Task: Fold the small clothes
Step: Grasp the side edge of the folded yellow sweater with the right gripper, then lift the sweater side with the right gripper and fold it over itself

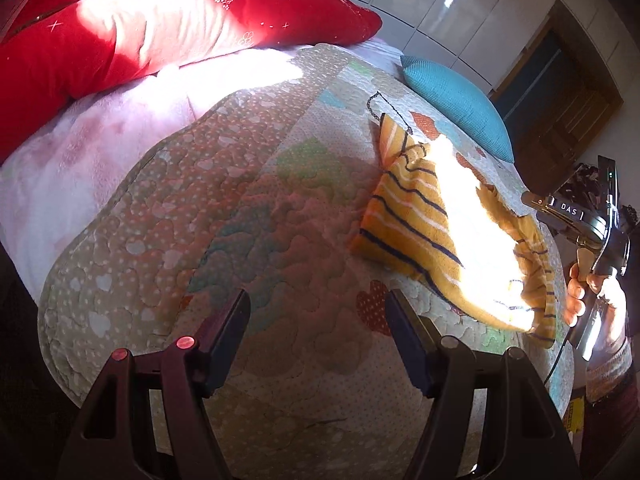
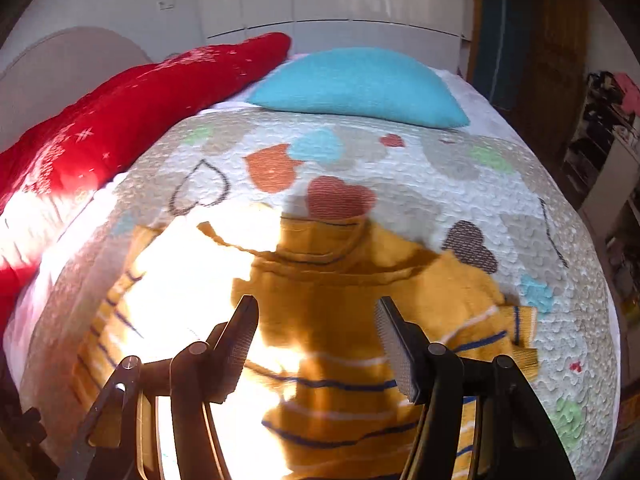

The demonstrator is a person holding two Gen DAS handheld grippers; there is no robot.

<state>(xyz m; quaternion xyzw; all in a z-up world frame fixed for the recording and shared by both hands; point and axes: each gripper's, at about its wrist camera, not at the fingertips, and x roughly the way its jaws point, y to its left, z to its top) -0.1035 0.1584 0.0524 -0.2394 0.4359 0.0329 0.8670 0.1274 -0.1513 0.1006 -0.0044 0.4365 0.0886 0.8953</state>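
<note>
Striped yellow sweater point(image 2: 340, 320) lies on the quilt point(image 1: 240, 200); left gripper point(image 1: 318, 312) and right gripper point(image 2: 316, 320) both gape empty.

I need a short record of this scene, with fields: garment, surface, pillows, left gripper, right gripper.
garment: yellow striped sweater, lying partly folded on the quilt, half in bright sunlight
surface: heart-patterned quilt on a bed
pillows: red pillow and blue pillow at the far end
left gripper: open, over bare quilt, holds nothing
right gripper: open, above the sweater, holds nothing
</note>
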